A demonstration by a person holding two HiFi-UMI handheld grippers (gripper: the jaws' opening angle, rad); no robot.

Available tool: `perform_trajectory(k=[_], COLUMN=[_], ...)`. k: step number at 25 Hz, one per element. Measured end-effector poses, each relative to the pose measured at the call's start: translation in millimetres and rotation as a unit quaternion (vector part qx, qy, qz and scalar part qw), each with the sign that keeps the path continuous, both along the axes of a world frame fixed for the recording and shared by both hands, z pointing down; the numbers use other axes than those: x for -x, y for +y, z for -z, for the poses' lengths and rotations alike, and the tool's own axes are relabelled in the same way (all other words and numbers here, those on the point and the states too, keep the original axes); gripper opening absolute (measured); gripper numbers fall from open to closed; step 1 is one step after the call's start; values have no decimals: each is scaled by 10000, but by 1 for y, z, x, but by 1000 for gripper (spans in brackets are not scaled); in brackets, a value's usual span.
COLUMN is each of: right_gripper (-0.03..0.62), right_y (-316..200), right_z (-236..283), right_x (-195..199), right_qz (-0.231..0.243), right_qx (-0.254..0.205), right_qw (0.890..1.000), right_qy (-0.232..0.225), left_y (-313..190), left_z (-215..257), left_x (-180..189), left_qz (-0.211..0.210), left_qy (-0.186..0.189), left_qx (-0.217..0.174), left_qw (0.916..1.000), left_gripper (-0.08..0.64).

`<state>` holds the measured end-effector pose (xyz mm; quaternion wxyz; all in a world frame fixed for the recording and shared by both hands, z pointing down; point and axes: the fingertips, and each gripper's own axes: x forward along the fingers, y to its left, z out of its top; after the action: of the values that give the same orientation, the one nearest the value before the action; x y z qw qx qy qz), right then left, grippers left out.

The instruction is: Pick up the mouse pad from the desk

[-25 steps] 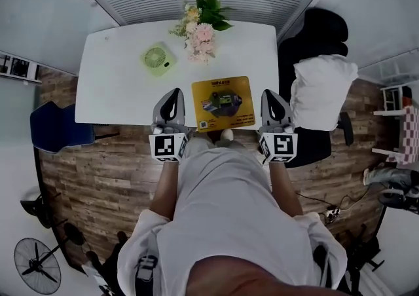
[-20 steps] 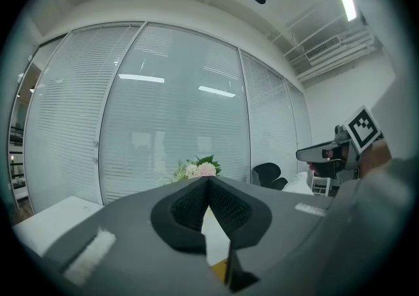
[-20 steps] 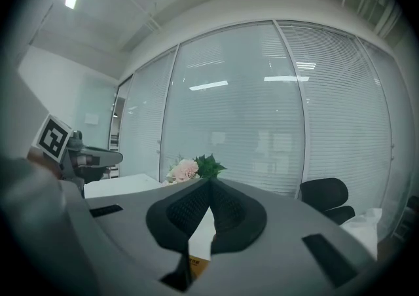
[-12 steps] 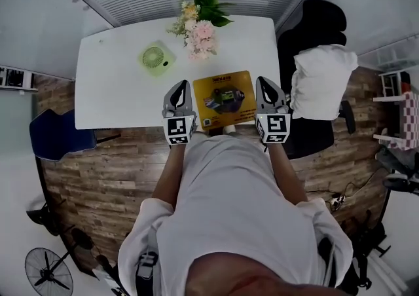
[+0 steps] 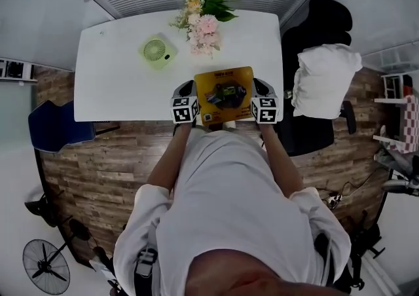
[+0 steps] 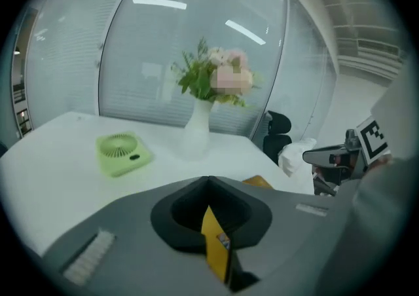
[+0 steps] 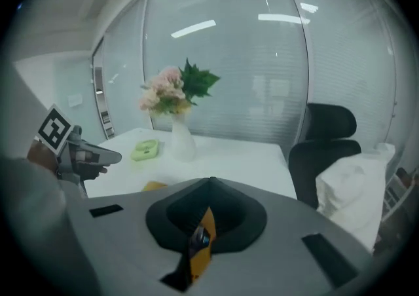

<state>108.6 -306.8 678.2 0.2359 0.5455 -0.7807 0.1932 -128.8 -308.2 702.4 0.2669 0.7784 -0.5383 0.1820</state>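
A yellow mouse pad (image 5: 224,95) with a dark printed picture lies flat at the near edge of the white desk (image 5: 118,92). My left gripper (image 5: 186,86) sits just off its left side and my right gripper (image 5: 260,84) just off its right side, both low by the desk edge. In the left gripper view the jaws (image 6: 209,180) stand shut, a yellow sliver shows through their slit, and a corner of the pad (image 6: 260,182) peeks beyond them. The right gripper (image 7: 211,180) looks the same, shut, with the pad (image 7: 155,185) ahead to its left. Neither holds anything.
A green desk fan (image 5: 157,50) and a white vase of flowers (image 5: 203,23) stand farther back on the desk. A black office chair with a white cloth (image 5: 325,82) is at the right, a blue chair (image 5: 52,132) at the left.
Both grippers have sunk and moved forward from in front of the desk edge to either side of the mouse pad. Their jaws stayed shut. The pad has not moved.
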Motion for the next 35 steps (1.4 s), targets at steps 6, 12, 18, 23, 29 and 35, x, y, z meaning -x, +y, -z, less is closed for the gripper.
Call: perform_trajectory(k=[6,12,18,23,29,35], right_gripper=[236,255,279,282,281,219], right_y=[9,9,-3,0,11,11], right_z=[-69,-101,-131,-150,-163,-163], right_x=[4,-4,-17,-15,-17,-7], right_qz=[3,-117,-329,-208,-67,66], right_qx=[1537,1905,2307,2650,2638,2676], right_qw=[9881,9815,9722,9636,9630,9613], right_qy=[-61,129,218,281,548,648], left_y=[10,7,4,11,24,26], left_z=[-51,-72,-105,-122,-132,-138], left_x=[-3,-10,-5,-15,-22,-37], left_qz=[16,52,491,515,387,57], left_qy=[331,376,266,195,-229,-846], left_qx=[1399,1781,2186,2481,2488,2315], left_qw=[9896,9833,9742,9672,9675,9691], left_gripper=[122,225,249,264,270,270])
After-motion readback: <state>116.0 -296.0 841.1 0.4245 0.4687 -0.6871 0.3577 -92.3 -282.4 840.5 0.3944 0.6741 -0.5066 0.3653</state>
